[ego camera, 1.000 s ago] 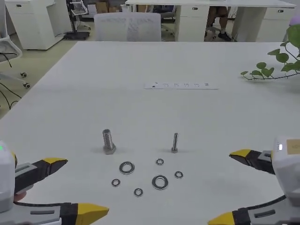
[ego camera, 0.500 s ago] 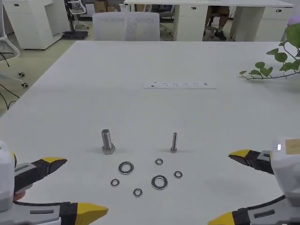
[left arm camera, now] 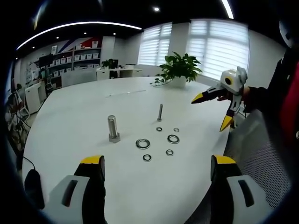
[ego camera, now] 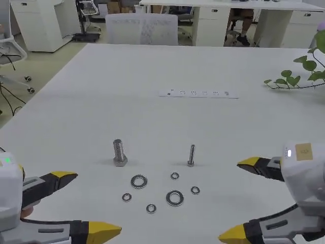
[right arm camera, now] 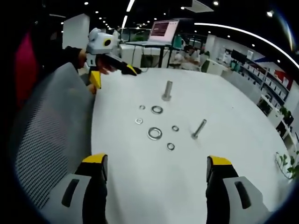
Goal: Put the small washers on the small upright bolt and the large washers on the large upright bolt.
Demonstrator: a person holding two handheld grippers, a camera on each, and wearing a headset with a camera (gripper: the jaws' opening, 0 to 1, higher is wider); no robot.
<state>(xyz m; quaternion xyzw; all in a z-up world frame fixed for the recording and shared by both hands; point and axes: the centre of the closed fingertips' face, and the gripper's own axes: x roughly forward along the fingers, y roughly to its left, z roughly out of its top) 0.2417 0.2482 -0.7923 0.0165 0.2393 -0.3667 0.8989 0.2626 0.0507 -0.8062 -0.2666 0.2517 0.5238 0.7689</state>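
Note:
A large upright bolt [ego camera: 119, 152] and a small upright bolt [ego camera: 191, 155] stand on the white table [ego camera: 152, 112]. In front of them lie two large washers [ego camera: 138, 181] [ego camera: 174, 197] and several small washers [ego camera: 126, 197], flat on the table. My left gripper [ego camera: 91, 203] hovers open at the near left, apart from the washers. Opposite it, at the near right, my right gripper [ego camera: 232, 199] is open too. In the left gripper view its own gripper [left arm camera: 157, 161] frames the large bolt [left arm camera: 113, 129]. The right gripper [right arm camera: 156, 160] frames a large washer [right arm camera: 154, 133].
A white power strip [ego camera: 198, 93] lies flat beyond the bolts. A leafy plant [ego camera: 299, 76] reaches in at the far right. A grey chair [ego camera: 142, 28] stands at the table's far edge. A mesh chair back [right arm camera: 51, 126] is near me.
My right gripper has edged a little to the left, toward the washers. The left gripper, bolts and washers have stayed put; the head camera shifted slightly.

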